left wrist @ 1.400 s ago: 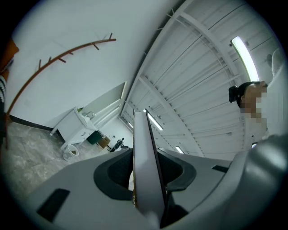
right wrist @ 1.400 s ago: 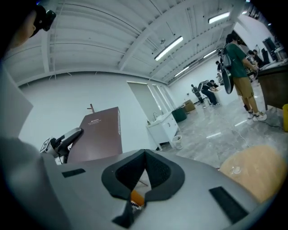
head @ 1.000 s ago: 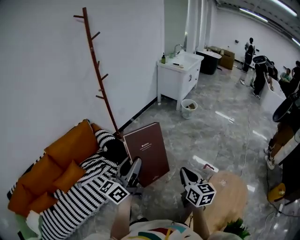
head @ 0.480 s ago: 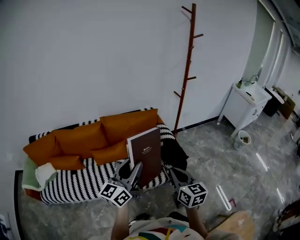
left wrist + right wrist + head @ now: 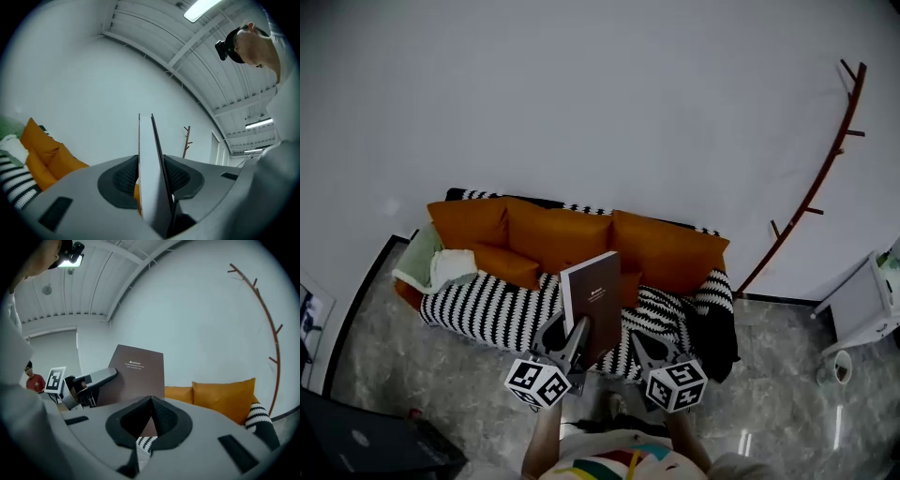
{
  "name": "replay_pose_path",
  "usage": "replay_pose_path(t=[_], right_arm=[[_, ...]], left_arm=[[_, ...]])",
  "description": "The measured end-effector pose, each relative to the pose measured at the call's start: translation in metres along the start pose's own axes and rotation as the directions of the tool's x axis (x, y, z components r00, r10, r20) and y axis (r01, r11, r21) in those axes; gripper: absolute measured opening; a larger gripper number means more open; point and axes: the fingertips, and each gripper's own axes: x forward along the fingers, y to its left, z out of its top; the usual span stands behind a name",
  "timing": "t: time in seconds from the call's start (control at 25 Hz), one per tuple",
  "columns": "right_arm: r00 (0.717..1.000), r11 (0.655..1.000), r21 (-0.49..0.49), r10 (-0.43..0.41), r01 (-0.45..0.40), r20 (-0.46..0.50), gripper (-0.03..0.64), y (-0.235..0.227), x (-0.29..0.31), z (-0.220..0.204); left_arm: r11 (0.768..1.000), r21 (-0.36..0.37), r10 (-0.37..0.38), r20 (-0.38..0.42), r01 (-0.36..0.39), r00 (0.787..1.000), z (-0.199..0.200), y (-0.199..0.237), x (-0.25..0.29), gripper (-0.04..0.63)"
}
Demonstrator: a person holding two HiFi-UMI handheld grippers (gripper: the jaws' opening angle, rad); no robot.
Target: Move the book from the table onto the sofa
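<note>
The person turns to face the sofa (image 5: 572, 234), which shifts from the head view's lower left corner to straight across its middle. The book (image 5: 592, 298), upright in the left gripper (image 5: 567, 335), now stands before the sofa's front edge, no longer over bare floor. The wooden table drops out of view

The book's (image 5: 592, 305) lower edge is lost behind the left tool (image 5: 569, 334), and the pale print on its cover is too small to read. The coat rack's (image 5: 811, 202) foot drops out of sight behind the sofa (image 5: 656, 248). A white cabinet (image 5: 865, 302) is cut off at the right edge.
</note>
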Motion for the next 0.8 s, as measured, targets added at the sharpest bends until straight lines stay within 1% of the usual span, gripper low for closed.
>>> replay_pose_path(t=[0.16, 0.32, 0.48, 0.6, 0.72, 0.8], right_arm=[[0.993, 0.993, -0.031, 0.117, -0.118, -0.027, 0.014, 0.007, 0.048, 0.008], [0.977, 0.976, -0.054, 0.209, -0.212, -0.051, 0.014, 0.000, 0.082, 0.019], [0.959, 0.957, -0.074, 0.277, -0.281, -0.057, 0.014, -0.012, 0.110, 0.027], [0.953, 0.947, -0.116, 0.292, -0.300, -0.074, 0.014, -0.025, 0.131, 0.032], [0.944, 0.941, -0.101, 0.312, -0.322, -0.109, 0.014, -0.032, 0.148, 0.026], [0.933, 0.934, -0.090, 0.333, -0.346, -0.138, 0.014, -0.032, 0.162, 0.019]], left_arm=[[0.994, 0.027, 0.106, 0.025, -0.107, 0.994, 0.010, 0.032, 0.005, 0.155], [0.977, 0.059, 0.202, 0.060, -0.206, 0.977, 0.019, 0.056, 0.021, 0.156], [0.948, 0.076, 0.301, 0.086, -0.308, 0.950, 0.023, 0.082, 0.029, 0.156], [0.925, 0.084, 0.362, 0.096, -0.370, 0.927, 0.031, 0.098, 0.031, 0.156], [0.899, 0.099, 0.418, 0.102, -0.427, 0.903, 0.037, 0.108, 0.021, 0.156], [0.877, 0.101, 0.459, 0.105, -0.469, 0.882, 0.034, 0.118, 0.013, 0.156]])
